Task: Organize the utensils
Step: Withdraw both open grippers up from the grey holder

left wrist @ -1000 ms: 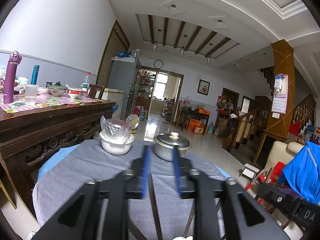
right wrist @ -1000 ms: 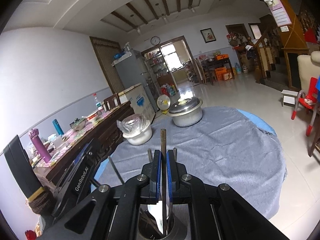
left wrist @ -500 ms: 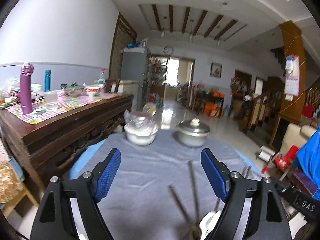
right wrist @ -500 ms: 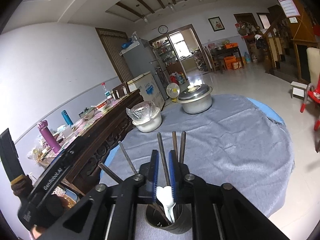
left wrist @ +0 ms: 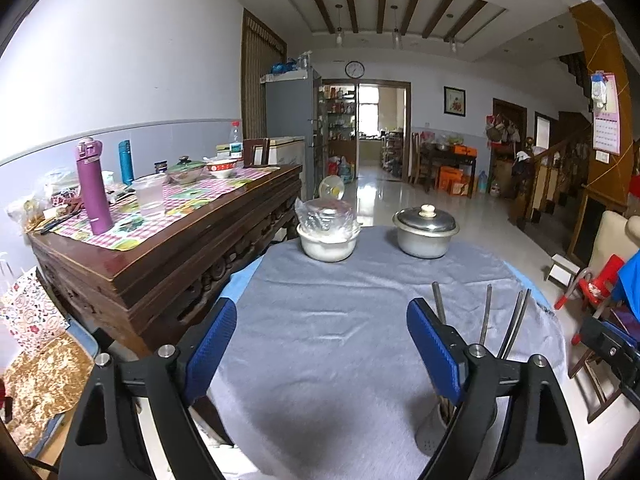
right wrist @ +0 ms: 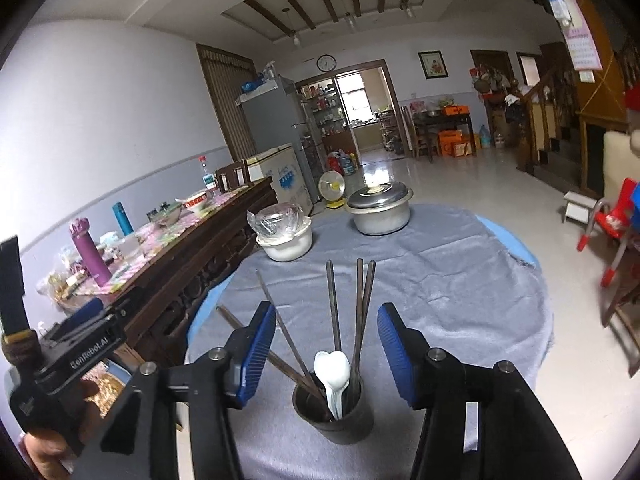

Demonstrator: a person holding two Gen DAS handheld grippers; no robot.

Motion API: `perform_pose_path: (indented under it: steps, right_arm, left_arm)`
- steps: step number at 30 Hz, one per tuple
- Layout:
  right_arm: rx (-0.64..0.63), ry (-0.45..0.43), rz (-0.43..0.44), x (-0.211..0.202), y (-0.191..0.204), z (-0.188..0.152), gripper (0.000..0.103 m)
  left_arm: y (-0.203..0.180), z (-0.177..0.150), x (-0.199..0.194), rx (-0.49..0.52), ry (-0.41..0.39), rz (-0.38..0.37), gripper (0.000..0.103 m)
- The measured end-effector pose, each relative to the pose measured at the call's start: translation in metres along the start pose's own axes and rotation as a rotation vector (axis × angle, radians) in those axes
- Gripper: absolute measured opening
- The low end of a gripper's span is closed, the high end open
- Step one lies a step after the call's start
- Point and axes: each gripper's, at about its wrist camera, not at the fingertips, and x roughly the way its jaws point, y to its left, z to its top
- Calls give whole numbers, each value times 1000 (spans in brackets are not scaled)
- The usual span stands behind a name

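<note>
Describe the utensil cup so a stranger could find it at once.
Start at the round table under the grey cloth. At its near edge stands a dark cup holding chopsticks and white spoons. Unlike the lidded metal pot and white bowl across the table, it is small, open-topped and bristling with utensils.

In our left view the cup sits mostly hidden behind our tool finger; the chopsticks' lower ends too.
</note>
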Motion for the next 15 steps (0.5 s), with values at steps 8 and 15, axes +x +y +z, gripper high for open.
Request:
perform_pose_path:
  steps: [8,15]
  right_arm:
    - [7,50,-52,-18,6,-15,61]
    - [23,49,-85,-39,7,-38,61]
  left_arm:
    - [9,-1,-18,17,34,9,89]
    - [9,-7,-37,39,38,7,89]
